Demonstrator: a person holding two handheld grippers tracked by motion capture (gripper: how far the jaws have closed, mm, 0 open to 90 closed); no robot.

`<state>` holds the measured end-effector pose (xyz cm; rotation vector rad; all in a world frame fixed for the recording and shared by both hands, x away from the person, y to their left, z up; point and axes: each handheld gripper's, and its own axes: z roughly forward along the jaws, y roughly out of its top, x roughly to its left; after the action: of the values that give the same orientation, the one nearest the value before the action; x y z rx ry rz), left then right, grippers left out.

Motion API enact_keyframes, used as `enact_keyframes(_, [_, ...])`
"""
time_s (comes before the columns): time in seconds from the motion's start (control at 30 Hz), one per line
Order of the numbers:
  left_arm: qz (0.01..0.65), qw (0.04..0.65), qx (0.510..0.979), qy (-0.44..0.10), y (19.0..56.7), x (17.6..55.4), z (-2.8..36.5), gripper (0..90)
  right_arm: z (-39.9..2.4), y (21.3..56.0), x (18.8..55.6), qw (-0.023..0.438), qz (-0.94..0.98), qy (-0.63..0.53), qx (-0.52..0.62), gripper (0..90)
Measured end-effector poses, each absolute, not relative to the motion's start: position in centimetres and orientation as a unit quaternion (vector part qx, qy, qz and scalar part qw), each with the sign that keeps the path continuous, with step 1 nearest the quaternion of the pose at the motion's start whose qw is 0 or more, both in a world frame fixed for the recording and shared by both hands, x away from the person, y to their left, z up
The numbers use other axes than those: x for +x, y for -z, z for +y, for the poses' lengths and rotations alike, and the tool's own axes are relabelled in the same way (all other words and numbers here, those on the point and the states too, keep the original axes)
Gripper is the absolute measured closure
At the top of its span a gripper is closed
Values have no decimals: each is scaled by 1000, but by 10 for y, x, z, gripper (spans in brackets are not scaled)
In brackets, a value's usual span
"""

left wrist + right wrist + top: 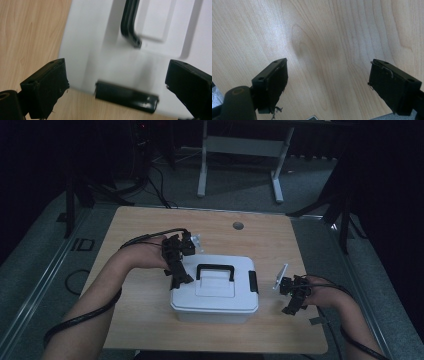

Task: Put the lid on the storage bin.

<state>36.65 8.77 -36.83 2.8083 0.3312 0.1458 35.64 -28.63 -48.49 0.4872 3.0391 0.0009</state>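
Observation:
A white plastic box (215, 292) with a black carry handle (215, 268) sits in the middle of the wooden table (145, 315). My left gripper (181, 281) hangs at the box's left end and is open. In the left gripper view its jaws (116, 67) stand wide on either side of a black latch (126, 96) on the box's (100, 37) edge, without touching it. The handle (130, 25) lies farther along the lid. My right gripper (292, 309) rests to the right of the box, open over bare wood (324, 37), with nothing between its fingers.
A second black latch (253, 281) is on the box's right end. A round cable hole (238, 225) is near the table's far edge. A white desk frame (240, 150) stands on the grey floor beyond. Cables trail from both forearms.

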Motion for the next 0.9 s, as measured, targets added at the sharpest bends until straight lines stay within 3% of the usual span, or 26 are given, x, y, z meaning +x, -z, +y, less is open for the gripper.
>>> enact_keyframes(0.9, [195,147,969,-35,394,350,183,37,-285,489,358,35,986,-4,163,151])
